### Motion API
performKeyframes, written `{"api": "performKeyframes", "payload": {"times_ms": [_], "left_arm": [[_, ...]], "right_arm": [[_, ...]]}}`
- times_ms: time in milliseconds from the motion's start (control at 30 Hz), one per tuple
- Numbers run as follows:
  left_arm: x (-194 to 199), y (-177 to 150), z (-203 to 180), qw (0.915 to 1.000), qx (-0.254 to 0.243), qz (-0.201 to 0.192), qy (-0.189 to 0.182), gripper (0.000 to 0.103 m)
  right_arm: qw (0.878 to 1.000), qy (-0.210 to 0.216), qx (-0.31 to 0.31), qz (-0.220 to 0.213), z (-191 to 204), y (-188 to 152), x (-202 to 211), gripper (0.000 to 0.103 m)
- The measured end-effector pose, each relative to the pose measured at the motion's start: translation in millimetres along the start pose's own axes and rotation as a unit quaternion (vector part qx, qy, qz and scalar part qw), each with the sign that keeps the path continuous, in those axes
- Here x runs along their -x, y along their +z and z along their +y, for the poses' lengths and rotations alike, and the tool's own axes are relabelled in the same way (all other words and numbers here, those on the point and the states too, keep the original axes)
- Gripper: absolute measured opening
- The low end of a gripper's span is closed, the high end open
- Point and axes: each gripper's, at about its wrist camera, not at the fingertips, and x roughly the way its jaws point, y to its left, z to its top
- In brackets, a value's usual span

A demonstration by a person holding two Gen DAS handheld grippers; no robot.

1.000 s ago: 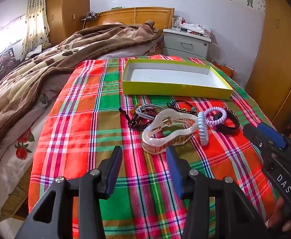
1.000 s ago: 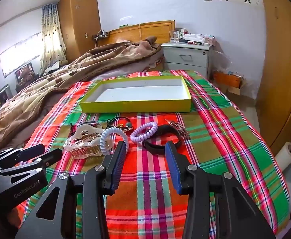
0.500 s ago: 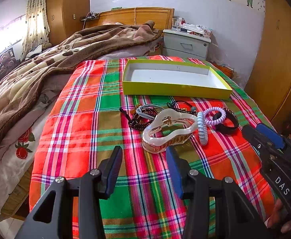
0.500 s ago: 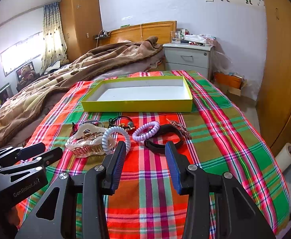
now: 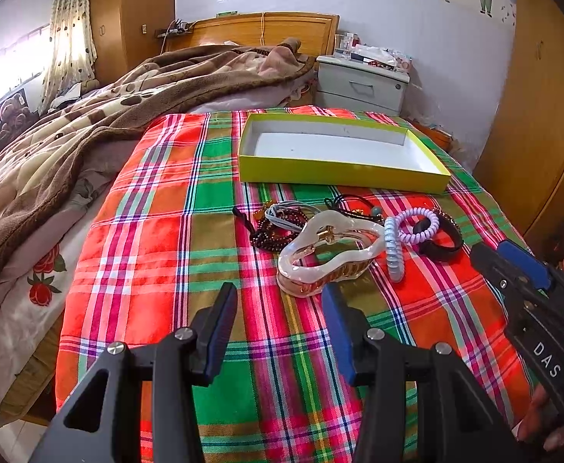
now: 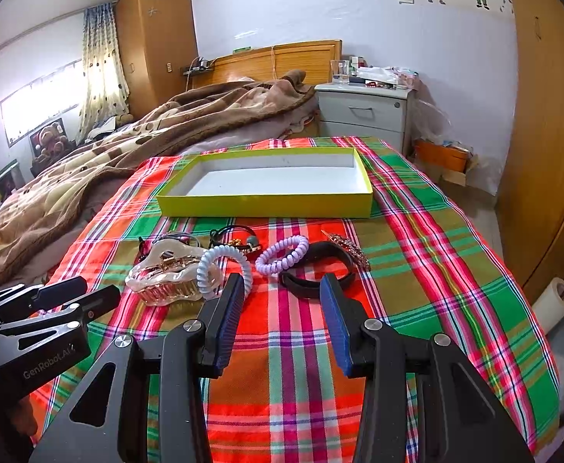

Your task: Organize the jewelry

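Observation:
A pile of jewelry lies on the plaid cloth [image 5: 143,239] in front of an empty yellow-green box [image 5: 340,171] [image 6: 266,204]. It holds a pearly hair claw [image 5: 320,258] [image 6: 166,274], a pale blue coil tie [image 5: 392,249] [image 6: 224,266], a lilac coil tie [image 5: 419,223] [image 6: 282,254], a black band [image 5: 440,241] [image 6: 316,270], dark beads [image 5: 274,231] and a jewelled clip [image 6: 349,249]. My left gripper [image 5: 280,301] hovers open just short of the hair claw. Open too, my right gripper [image 6: 282,291] sits just before the black band. Nothing is between either pair of fingers.
A brown blanket [image 5: 70,123] covers the bed's left side. A grey nightstand [image 6: 363,112] with clutter stands behind the box. Wooden wardrobe doors [image 6: 544,154] run along the right. The cloth's near edge drops off toward the floor at the lower right.

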Motion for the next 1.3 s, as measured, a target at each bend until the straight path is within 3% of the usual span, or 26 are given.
{"api": "performKeyframes", "payload": {"times_ms": [1300], "left_arm": [[-1.7,1.3,0.4,1.0,0.001,0.005,0.002,0.047]], "right_arm": [[1.0,0.002,0.001,0.001,0.4,-0.5,0.2,0.042]]}}
